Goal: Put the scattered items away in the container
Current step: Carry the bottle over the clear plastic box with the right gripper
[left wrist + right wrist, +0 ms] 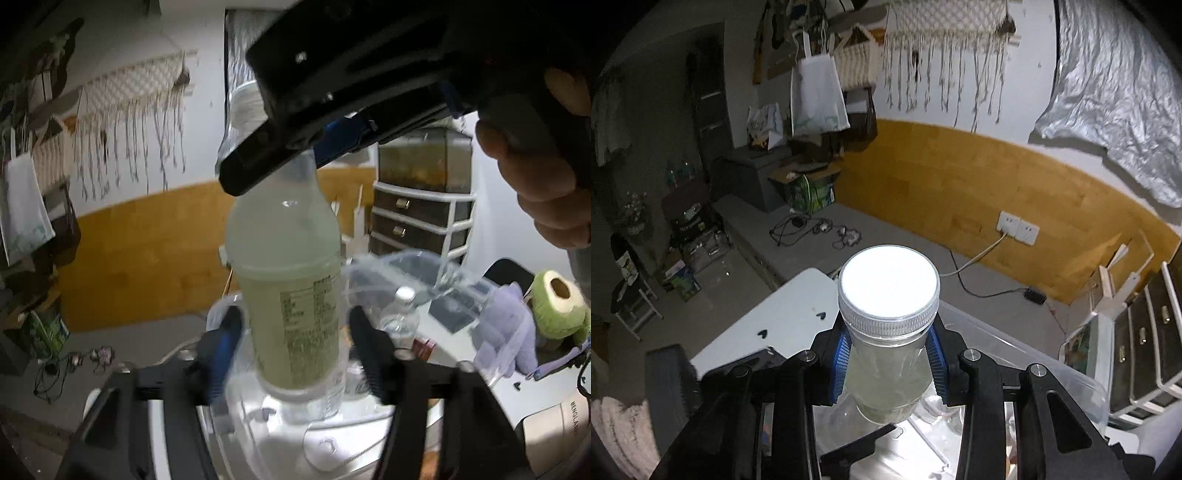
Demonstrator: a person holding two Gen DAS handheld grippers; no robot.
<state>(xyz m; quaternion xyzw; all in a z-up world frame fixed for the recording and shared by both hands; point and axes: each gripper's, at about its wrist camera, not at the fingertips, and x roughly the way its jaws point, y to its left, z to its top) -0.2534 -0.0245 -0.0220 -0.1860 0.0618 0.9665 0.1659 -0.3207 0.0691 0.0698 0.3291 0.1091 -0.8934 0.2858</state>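
Above clear bin [461, 280], right gripper [888, 360] pinches bottle [284, 280] neck from above; left gripper [295, 354] spread.

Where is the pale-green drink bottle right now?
The drink bottle hangs upright, its neck clamped in the right gripper, between the open left gripper fingers, above the clear plastic container.

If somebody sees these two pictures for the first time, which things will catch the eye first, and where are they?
First comes the bottle of pale cloudy liquid in the middle, held at its neck by the right gripper, its bright white cap shining in the right wrist view. The left gripper is open with a finger on each side of the bottle. Below and behind is the clear plastic container, with a small bottle inside.
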